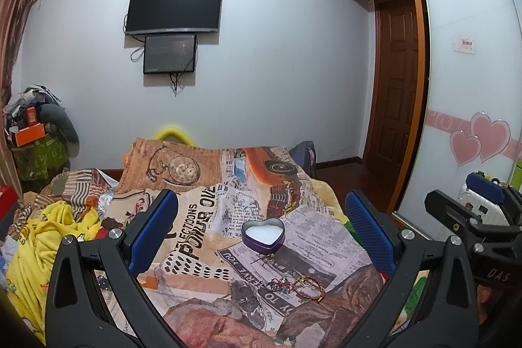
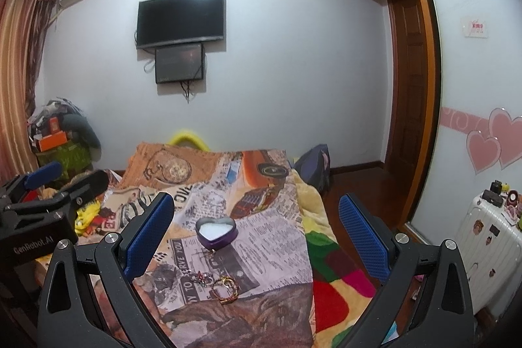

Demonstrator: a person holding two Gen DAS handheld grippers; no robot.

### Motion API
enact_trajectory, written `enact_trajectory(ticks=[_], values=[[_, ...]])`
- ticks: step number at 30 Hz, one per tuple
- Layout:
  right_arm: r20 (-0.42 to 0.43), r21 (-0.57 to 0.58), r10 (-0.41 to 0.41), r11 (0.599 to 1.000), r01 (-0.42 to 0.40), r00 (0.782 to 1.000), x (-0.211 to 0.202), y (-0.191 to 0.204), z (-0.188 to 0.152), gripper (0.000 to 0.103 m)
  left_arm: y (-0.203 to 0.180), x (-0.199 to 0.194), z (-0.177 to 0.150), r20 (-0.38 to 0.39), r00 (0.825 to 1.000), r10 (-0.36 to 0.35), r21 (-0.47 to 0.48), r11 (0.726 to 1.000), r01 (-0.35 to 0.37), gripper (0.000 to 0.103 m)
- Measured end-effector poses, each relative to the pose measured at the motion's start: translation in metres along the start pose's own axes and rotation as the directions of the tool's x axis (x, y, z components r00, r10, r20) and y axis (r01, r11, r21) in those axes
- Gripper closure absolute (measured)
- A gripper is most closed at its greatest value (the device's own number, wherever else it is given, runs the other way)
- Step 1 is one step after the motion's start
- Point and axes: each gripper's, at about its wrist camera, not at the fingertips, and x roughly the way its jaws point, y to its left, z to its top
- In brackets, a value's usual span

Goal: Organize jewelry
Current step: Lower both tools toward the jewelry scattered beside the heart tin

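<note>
home bedroom | bed (image 1: pixel 208 217) – wall TV (image 1: pixel 174 7) – wardrobe (image 1: pixel 469 70)

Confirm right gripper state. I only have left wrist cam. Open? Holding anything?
Observer: The right gripper is open, with its fingers wide apart and nothing between them. The heart-shaped tin sits ahead of it on the cloth, untouched.
Operator: What's right of the newspaper-print cloth? My own finger blocks it.
Observer: A red, green and yellow blanket lies beside the newspaper-print cloth along its right edge.
Operator: And the white suitcase? The other gripper covers most of it.
Observer: The white suitcase has stickers on its front, and small dark objects sit on top. I can't tell what they are.
</note>
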Motion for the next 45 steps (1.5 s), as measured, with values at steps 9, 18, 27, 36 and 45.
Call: enact_trajectory(ticks=[9,18,27,36,45], values=[[-0.127,-0.018,-0.038,0.999,0.037,0.991,0.047,-0.005,-0.022,0.003,0.01,0.053,-0.012,-0.094,0.995,0.014,-0.016,1.0,-0.015,0.0],[-0.24,-0.041,-0.059,0.998,0.051,0.969,0.085,-0.009,-0.041,0.003,0.022,0.109,-0.039,-0.205,0.979,0.021,-0.022,0.999,-0.026,0.0],[-0.348,-0.086,-0.057,0.996,0.028,0.936,0.117,-0.009,-0.072,0.003,0.029,0.15,-0.065,-0.325,0.946,0.014,-0.015,1.0,-0.02,0.005],[-0.447,-0.076,0.003,0.996,-0.042,0.894,0.136,-0.008,-0.098,0.012,0.032,0.177,-0.094,-0.471,0.881,-0.045,-0.002,0.999,0.05,0.021],[-0.502,-0.062,0.061,0.992,-0.107,0.863,0.148,0.0,-0.109,0.027,0.026,0.189,-0.125,-0.582,0.808,-0.093,0.032,0.99,0.138,0.045]])
